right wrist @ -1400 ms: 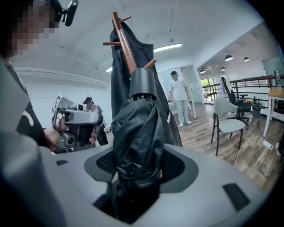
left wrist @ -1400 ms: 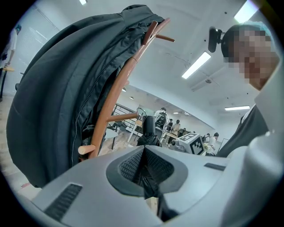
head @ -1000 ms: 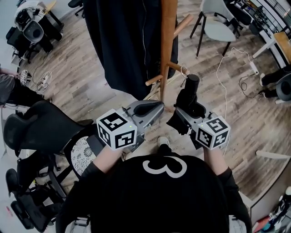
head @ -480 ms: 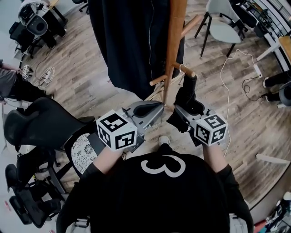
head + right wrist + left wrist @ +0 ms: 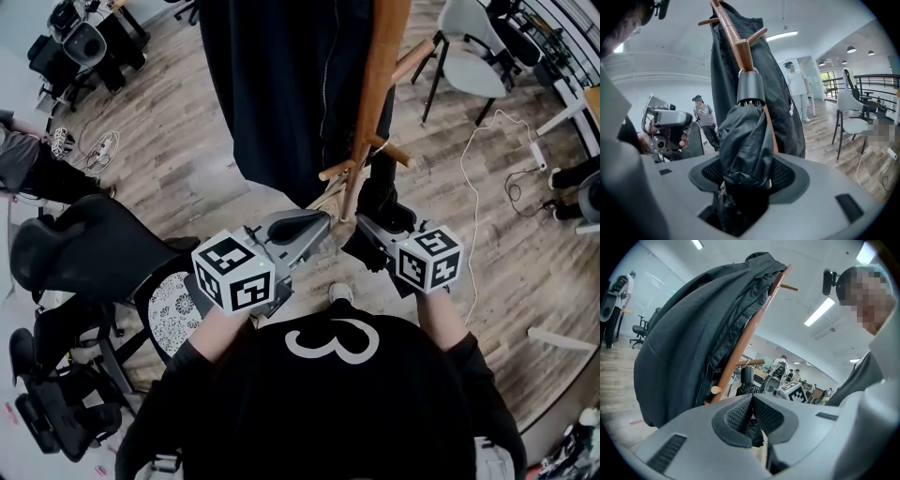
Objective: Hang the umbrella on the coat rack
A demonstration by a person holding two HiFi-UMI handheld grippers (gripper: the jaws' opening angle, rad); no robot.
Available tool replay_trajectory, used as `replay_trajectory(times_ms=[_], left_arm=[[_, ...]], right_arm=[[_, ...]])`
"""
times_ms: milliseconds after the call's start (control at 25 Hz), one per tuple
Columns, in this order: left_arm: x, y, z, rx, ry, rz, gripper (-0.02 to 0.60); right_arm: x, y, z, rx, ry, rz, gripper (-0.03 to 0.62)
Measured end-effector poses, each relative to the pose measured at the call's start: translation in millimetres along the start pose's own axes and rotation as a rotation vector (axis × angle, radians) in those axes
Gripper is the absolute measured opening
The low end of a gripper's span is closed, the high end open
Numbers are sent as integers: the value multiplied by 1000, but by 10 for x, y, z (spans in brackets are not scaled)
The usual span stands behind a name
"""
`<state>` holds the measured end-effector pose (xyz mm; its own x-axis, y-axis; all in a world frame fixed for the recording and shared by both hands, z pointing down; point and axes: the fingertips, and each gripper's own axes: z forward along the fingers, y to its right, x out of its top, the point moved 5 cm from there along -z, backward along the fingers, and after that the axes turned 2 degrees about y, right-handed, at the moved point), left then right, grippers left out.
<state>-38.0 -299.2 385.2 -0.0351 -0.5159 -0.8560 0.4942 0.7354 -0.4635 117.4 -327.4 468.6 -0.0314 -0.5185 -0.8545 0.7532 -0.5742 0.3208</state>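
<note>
The folded black umbrella [image 5: 745, 140] points up, and my right gripper [image 5: 745, 176] is shut on its bunched fabric. Its dark cylindrical handle [image 5: 751, 86] sits right under a peg [image 5: 745, 50] of the wooden coat rack [image 5: 375, 94]. In the left gripper view a thin pale strap loop [image 5: 746, 363] lies round that peg above the umbrella [image 5: 747, 380]. From the head view the umbrella [image 5: 380, 202] stands just right of the rack pole, above my right gripper [image 5: 372, 236]. My left gripper [image 5: 305, 225] is shut and empty, left of the pole, its pads [image 5: 740, 414] pressed together.
A long dark coat [image 5: 281, 84] hangs on the rack's left side. A black office chair [image 5: 84, 253] stands at the left and a white chair [image 5: 464, 47] at the upper right. A white cable [image 5: 478, 178] trails over the wooden floor. People stand in the background.
Both grippers have come closer to the rack. The right gripper has carried the umbrella left and up, so its handle now sits under the peg beside the pole.
</note>
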Motion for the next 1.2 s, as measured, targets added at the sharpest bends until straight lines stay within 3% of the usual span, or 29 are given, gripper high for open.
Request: replay_trajectory(times_ms=[880,1200], left_arm=[[-114,-126,-325,84,13,-37,16],[-280,-196,-504,131,14,-75,17]], right_arm=[[-108,135,359,-21,-12,-35,264],[-111,260,473,-124,20,-153,264]])
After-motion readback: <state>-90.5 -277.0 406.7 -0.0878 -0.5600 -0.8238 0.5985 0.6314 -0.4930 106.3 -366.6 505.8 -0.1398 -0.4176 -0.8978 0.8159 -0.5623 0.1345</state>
